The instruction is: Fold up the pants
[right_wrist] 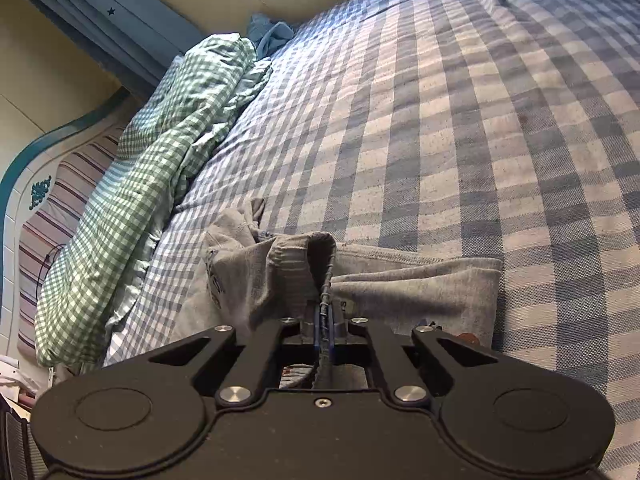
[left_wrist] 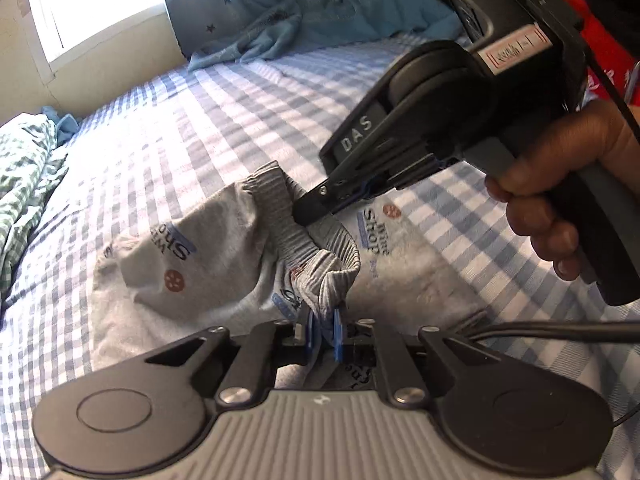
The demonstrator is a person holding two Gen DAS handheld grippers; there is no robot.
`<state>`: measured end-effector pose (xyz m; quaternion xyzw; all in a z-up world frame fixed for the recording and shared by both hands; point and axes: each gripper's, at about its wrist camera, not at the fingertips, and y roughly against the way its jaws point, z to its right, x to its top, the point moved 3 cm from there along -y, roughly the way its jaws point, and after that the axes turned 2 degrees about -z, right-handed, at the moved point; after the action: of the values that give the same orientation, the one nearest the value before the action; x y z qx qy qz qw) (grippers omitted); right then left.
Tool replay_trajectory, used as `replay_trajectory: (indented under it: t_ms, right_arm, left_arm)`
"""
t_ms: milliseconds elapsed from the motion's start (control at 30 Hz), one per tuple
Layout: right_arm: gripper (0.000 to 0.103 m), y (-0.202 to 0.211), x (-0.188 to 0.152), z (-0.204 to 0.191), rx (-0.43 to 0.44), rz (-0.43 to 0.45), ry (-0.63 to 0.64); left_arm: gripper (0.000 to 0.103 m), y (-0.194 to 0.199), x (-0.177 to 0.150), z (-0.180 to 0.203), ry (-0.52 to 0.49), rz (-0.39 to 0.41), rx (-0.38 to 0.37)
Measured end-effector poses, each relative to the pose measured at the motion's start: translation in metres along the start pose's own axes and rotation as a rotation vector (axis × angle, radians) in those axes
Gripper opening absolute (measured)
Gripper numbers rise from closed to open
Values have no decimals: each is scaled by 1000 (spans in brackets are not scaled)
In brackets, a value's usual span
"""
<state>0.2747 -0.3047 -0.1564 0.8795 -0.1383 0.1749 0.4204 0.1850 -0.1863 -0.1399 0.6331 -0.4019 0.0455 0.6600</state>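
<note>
Grey printed pants [left_wrist: 192, 264] lie partly folded on the checked bed sheet [left_wrist: 192, 120]. My left gripper [left_wrist: 322, 324] is shut on the ribbed waistband [left_wrist: 332, 276] at the near side and lifts it. My right gripper [left_wrist: 308, 210], held by a hand, is shut on the waistband's far part. In the right wrist view the right gripper [right_wrist: 324, 320] is shut on the waistband edge [right_wrist: 292, 264], with the grey pants [right_wrist: 420, 288] folded flat beyond it.
A green checked blanket [right_wrist: 152, 168] is bunched along the left side of the bed. Blue fabric [left_wrist: 304, 12] lies heaped at the far end under a window [left_wrist: 96, 4]. A cable [left_wrist: 560, 328] runs across the near right.
</note>
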Motion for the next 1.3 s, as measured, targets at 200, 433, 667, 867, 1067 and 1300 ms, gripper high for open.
replay_trajectory:
  t_ms: [200, 433, 667, 867, 1067, 1300]
  right_arm:
    - [3, 41, -9, 8, -48, 83, -51]
    - [4, 33, -32, 38, -157, 47, -122]
    - [61, 41, -38, 28, -285, 69, -87]
    - [93, 41, -57, -7, -363, 78, -31]
    - [96, 28, -74, -23, -523, 101, -47]
    - [96, 30, -101, -11, -675, 77, -44]
  left_arm:
    - [11, 3, 5, 21, -58, 21, -58]
    - [41, -14, -10, 30, -2, -36, -107]
    - [77, 10, -31, -6, 61, -43, 33]
    - [101, 41, -53, -78, 370, -54, 196]
    - [102, 34, -68, -141, 589, -117, 327]
    - [102, 12, -101, -159, 632, -232, 279]
